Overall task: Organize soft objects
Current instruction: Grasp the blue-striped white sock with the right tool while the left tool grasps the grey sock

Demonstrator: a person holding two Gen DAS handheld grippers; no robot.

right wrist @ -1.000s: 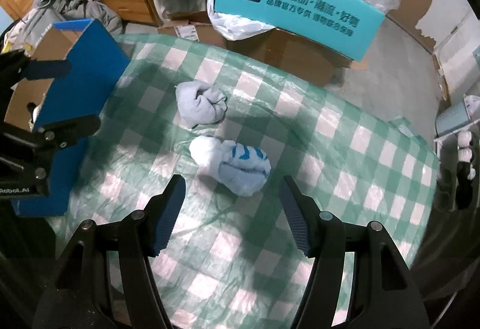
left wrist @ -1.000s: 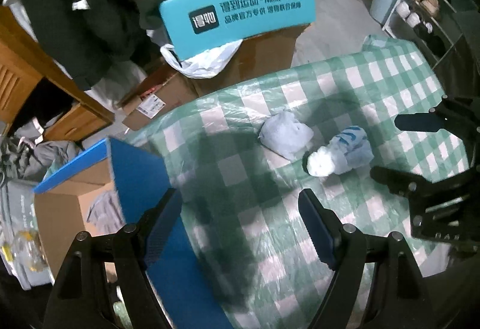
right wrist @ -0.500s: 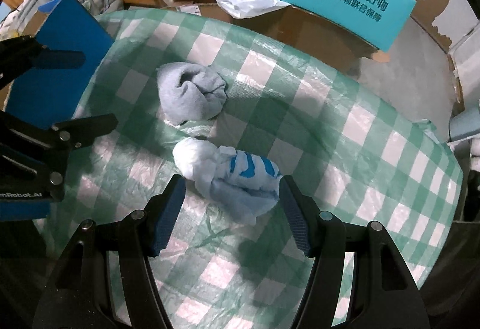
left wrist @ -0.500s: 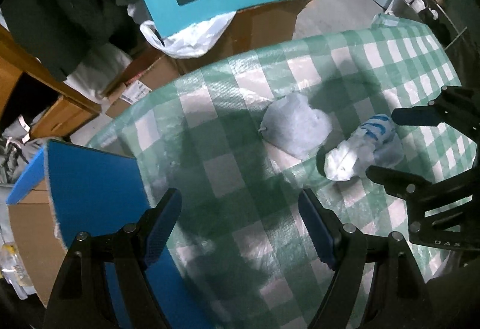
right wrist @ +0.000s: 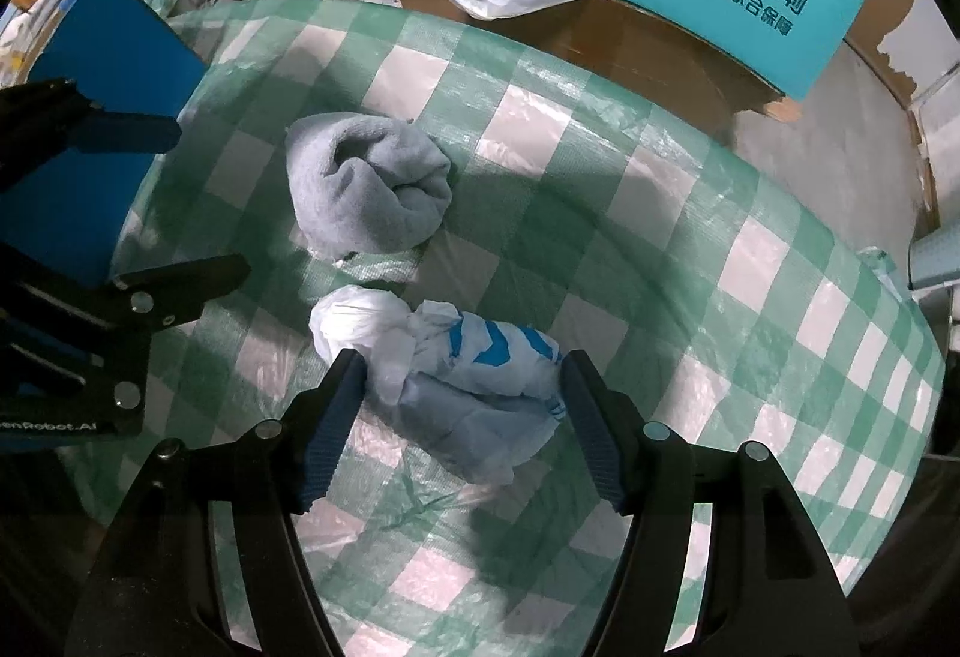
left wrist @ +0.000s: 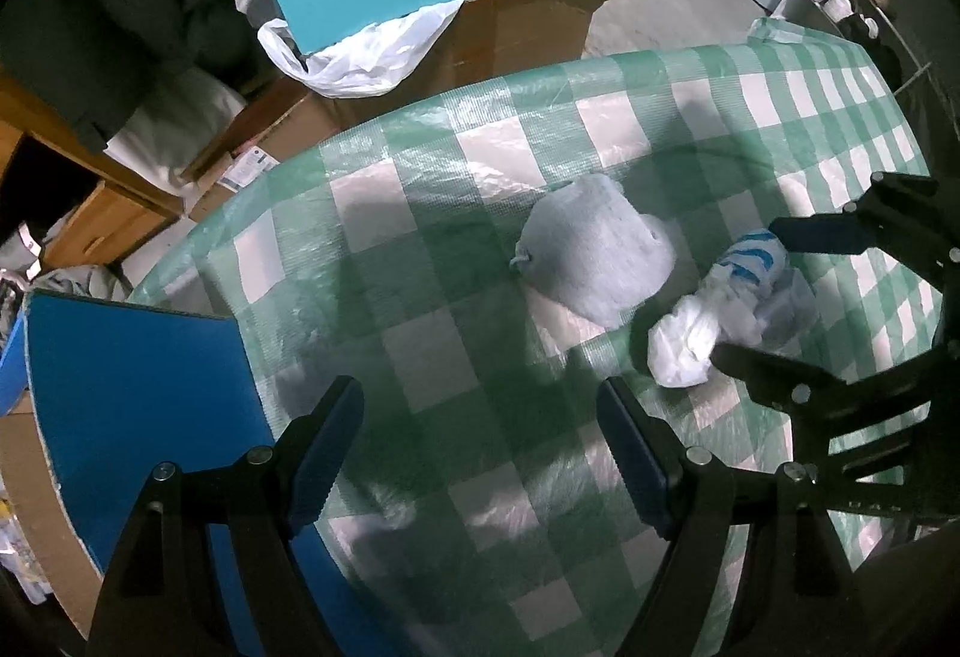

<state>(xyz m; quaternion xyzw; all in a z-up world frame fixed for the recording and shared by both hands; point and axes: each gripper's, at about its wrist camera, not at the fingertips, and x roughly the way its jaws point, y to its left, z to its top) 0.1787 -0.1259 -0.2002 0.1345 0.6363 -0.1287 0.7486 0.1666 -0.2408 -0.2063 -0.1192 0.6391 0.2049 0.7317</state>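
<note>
I am bringing the right tool [right wrist: 459, 405] down over the white-and-blue bundle [right wrist: 474, 357], which is lying mid-worktop [right wrist: 780, 261] just beside the grey rolled cloth [right wrist: 366, 189]. The fingers are standing apart, flanking the bundle, not yet pressing it — this is the pick-up step, I judge. The left tool [left wrist: 480, 447] is hanging spread wide over bare cloth near the blue box [left wrist: 138, 393] at the worktop's edge. Next I am needing to close squarely on the bundle.
</note>
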